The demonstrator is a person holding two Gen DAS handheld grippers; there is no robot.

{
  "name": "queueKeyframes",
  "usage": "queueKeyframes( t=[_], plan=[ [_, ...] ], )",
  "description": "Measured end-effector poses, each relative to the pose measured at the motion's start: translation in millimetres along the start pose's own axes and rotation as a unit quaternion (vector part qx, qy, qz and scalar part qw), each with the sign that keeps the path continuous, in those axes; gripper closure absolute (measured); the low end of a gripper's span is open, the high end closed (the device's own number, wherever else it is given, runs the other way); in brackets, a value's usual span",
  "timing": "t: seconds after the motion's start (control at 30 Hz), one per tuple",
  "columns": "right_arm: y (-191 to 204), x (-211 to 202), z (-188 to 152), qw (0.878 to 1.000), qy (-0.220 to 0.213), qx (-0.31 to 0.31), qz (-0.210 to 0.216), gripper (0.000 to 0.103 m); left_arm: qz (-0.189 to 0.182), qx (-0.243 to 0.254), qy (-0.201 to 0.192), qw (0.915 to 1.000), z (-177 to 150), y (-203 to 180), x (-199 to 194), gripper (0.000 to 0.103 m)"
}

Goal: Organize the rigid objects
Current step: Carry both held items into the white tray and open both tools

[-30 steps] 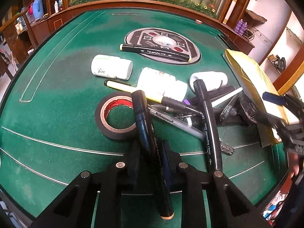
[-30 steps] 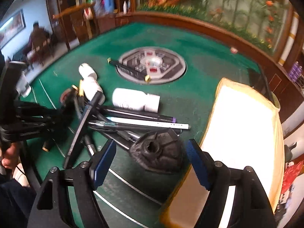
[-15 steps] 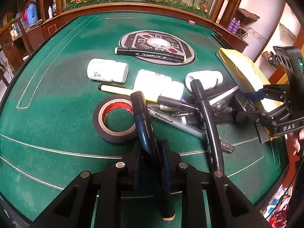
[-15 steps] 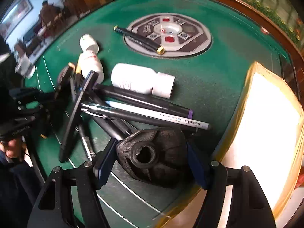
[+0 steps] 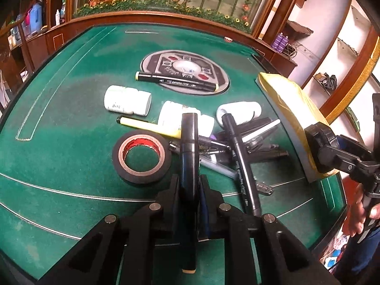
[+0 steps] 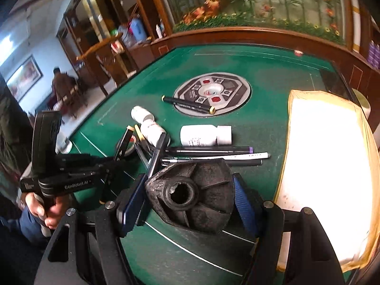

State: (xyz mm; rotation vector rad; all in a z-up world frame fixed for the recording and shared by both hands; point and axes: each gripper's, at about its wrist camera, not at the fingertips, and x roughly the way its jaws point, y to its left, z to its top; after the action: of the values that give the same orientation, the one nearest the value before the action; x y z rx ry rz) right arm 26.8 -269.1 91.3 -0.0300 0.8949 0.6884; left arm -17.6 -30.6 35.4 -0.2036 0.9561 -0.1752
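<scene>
My left gripper (image 5: 188, 191) is shut on a thick black marker (image 5: 188, 152) and holds it raised over the pile, tip pointing away. My right gripper (image 6: 187, 197) is shut on a black ribbed plastic hub (image 6: 192, 192), lifted off the green felt table (image 6: 261, 123); it also shows in the left wrist view (image 5: 319, 149). A pile of pens and markers (image 6: 213, 155) lies on the table beside white pill bottles (image 6: 204, 135). A roll of black tape (image 5: 141, 158) lies left of the pile.
A yellow padded envelope (image 6: 325, 173) lies at the right. A black marker (image 5: 175, 82) rests across the round centre panel (image 5: 185, 70). Another white bottle (image 5: 127, 103) lies left of the pile. A raised wooden rim (image 5: 154, 15) borders the table.
My right gripper closed on the black hub and lifted it off the felt. My left gripper raised the marker and swung its tip up and to the right.
</scene>
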Motion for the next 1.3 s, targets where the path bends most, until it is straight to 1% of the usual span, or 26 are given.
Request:
queueKeyframes(
  t=[0.1, 0.17, 0.33, 0.53, 0.63, 0.7, 0.8, 0.87, 0.93, 1.0, 1.03, 1.1, 1.17, 1.23, 1.3],
  plan=[
    [-5.8, -9.6, -5.5, 1.000, -0.014, 0.016, 0.003, 0.033, -0.003, 0.005, -0.003, 1.0000, 3.8, -6.4, -5.3, 0.088],
    [-14.4, -16.9, -9.6, 0.999, -0.024, 0.025, -0.004, 0.033, -0.004, 0.012, -0.006, 0.9999, 7.5, -12.3, -8.8, 0.088],
    [-42.4, -36.0, -14.0, 0.997, -0.050, 0.065, -0.015, 0.033, -0.022, 0.039, -0.009, 0.9990, 19.7, -42.6, -15.0, 0.088],
    [-82.1, -59.2, -2.7, 0.991, -0.073, 0.105, -0.043, 0.033, -0.054, 0.077, -0.008, 0.9955, 45.1, -98.7, -12.5, 0.089],
    [-104.5, -59.7, 6.3, 0.986, -0.076, 0.136, -0.060, 0.033, -0.064, 0.096, -0.011, 0.9932, 58.2, -126.6, -8.3, 0.089],
    [-123.3, -56.0, 14.7, 0.982, -0.076, 0.158, -0.076, 0.033, -0.074, 0.105, -0.007, 0.9917, 66.4, -141.4, -2.5, 0.089],
    [-150.1, -44.4, 26.7, 0.975, -0.071, 0.190, -0.087, 0.033, -0.091, 0.115, 0.005, 0.9892, 83.0, -167.2, 10.7, 0.089],
    [-166.7, -33.0, 35.8, 0.971, -0.066, 0.206, -0.102, 0.033, -0.100, 0.121, 0.013, 0.9875, 92.4, -181.6, 20.3, 0.089],
    [-179.3, -22.6, 43.8, 0.969, -0.055, 0.218, -0.107, 0.033, -0.108, 0.124, 0.031, 0.9860, 102.2, -195.9, 36.6, 0.089],
    [-196.2, -13.3, 52.0, 0.964, -0.052, 0.237, -0.112, 0.033, -0.113, 0.121, 0.056, 0.9846, 113.2, -210.6, 57.4, 0.089],
    [-204.5, -7.4, 55.4, 0.961, -0.046, 0.245, -0.118, 0.033, -0.114, 0.121, 0.062, 0.9841, 117.8, -216.3, 65.4, 0.089],
    [-220.6, -0.5, 57.8, 0.955, -0.047, 0.267, -0.117, 0.033, -0.108, 0.120, 0.071, 0.9843, 128.6, -227.8, 82.9, 0.089],
    [-231.7, 5.4, 55.8, 0.952, -0.044, 0.278, -0.119, 0.033, -0.104, 0.119, 0.081, 0.9841, 136.8, -236.2, 100.9, 0.089],
    [-237.3, 8.0, 53.8, 0.952, -0.041, 0.275, -0.125, 0.033, -0.094, 0.121, 0.088, 0.9843, 144.7, -243.8, 120.9, 0.089],
    [-240.8, 6.9, 53.6, 0.952, -0.041, 0.267, -0.142, 0.033, -0.092, 0.114, 0.094, 0.9847, 150.5, -246.0, 135.9, 0.089]
  ],
)
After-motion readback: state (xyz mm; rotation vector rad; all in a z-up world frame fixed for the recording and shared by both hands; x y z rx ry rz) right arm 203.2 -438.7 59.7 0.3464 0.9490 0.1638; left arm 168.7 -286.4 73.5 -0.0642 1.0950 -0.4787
